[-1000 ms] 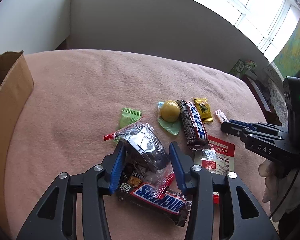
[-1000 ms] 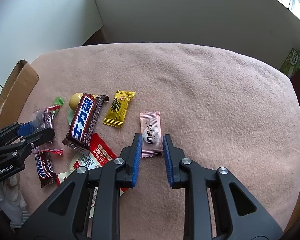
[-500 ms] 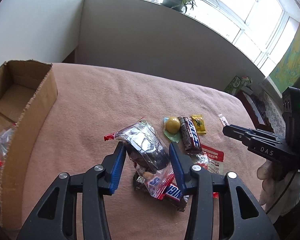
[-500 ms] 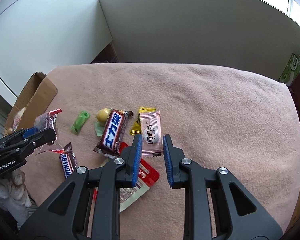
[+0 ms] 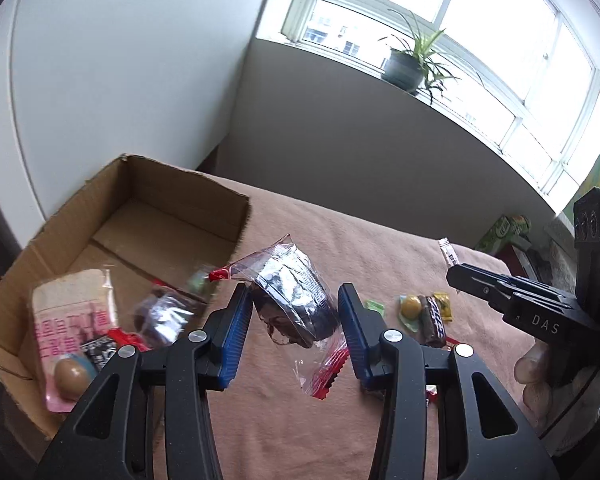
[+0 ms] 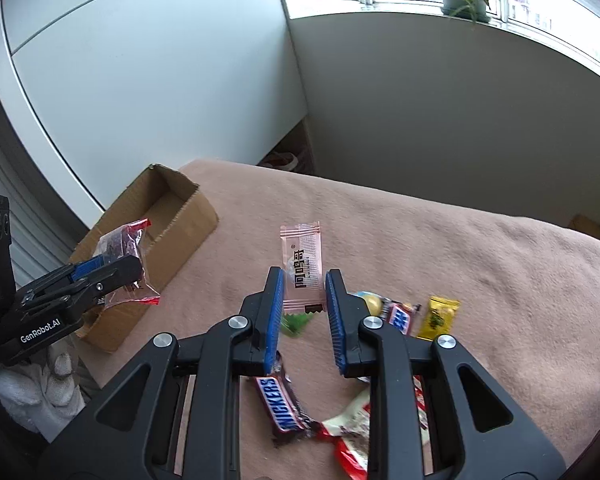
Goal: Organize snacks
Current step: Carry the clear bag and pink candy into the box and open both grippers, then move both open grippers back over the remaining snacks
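While both grippers hang above the pink blanket [image 6: 480, 248], each has a snack pinched. Left gripper [image 5: 290, 320] is clamped on a clear dark-filled packet w/ red ends [image 5: 296, 296]; packet is lifted off the blanket, tilted, its top pointing to approx 11 o'clock. Right gripper [image 6: 302, 312] is closed tight on a pale pink sachet [image 6: 302, 264], which sticks up toward 12 o'clock, clear of the blanket.

Cardboard box [image 5: 172, 196] sits at 9–10 o'clock from the left gripper in the left wrist view, open-topped, on the blanket's edge. Inside: a pink pack w/ a brown egg shape [image 5: 70, 340], another clear dark packet [image 5: 164, 316], other bits too blurred to tell.

Loose snacks still on the blanket: Snickers bar [image 6: 282, 404] at 6 o'clock under the right gripper, red-and-white pouch [image 6: 352, 436] beside it, green candy [image 6: 296, 324] just below the sachet, yellow ball candy [image 6: 370, 302], dark bar w/ blue-white lettering [image 6: 398, 316] and yellow wrapper [image 6: 438, 318] in a row at approx 3 o'clock.

White-gloved hand [image 6: 40, 396] holds the left gripper's handle. Potted plant [image 5: 408, 64] on the windowsill at 1 o'clock.
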Demonstrator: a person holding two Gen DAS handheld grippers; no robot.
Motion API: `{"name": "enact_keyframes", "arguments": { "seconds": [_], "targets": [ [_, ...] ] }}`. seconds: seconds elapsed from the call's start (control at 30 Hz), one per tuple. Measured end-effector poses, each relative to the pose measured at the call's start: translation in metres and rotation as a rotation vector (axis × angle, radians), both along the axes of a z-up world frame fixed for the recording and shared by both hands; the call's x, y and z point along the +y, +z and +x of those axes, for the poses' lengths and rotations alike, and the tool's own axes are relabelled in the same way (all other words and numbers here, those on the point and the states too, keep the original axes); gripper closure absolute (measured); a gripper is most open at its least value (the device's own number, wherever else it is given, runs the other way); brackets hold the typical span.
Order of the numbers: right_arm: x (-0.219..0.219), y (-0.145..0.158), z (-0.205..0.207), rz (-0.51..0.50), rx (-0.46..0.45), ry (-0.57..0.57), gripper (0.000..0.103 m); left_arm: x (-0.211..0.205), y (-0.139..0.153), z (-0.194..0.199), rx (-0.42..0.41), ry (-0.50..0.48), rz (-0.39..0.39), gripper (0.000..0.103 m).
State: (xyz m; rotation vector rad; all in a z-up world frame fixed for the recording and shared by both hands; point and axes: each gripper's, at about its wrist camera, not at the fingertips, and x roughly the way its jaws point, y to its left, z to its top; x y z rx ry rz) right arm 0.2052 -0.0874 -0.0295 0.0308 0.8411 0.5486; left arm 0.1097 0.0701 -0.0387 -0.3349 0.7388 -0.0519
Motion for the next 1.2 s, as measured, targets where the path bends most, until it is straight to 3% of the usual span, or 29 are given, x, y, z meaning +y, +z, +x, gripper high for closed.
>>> {"name": "enact_keyframes", "arguments": {
  "seconds": [0.4, 0.7, 0.77, 0.8, 0.83, 0.87, 1.2],
  "targets": [
    [0.12, 0.0, 0.006, 0.033, 0.02, 0.181, 0.081, 0.073, -0.003, -0.03, 0.003, 0.173, -0.016, 0.06],
    [0.169, -0.007, 0.01, 0.023, 0.051, 0.246, 0.081, 0.102, -0.008, -0.036, 0.022, 0.226, -0.037, 0.067],
    [0.176, -0.008, 0.012, 0.025, 0.063, 0.258, 0.069, 0.102, -0.007, -0.035, 0.021, 0.224, -0.031, 0.067],
    [0.177, -0.008, 0.012, 0.026, 0.06, 0.255, 0.046, 0.102, -0.007, -0.035, 0.022, 0.219, -0.035, 0.066],
    [0.177, -0.006, 0.01, 0.031, 0.046, 0.244, 0.035, 0.103, -0.008, -0.036, 0.023, 0.224, -0.037, 0.066],
    [0.175, -0.004, 0.008, 0.036, 0.032, 0.239, 0.03, 0.104, -0.008, -0.037, 0.022, 0.227, -0.043, 0.066],
    [0.144, -0.001, 0.006, 0.031, 0.028, 0.2, 0.03, 0.101, -0.002, -0.045, 0.005, 0.218, -0.072, 0.064]
  ]
}}
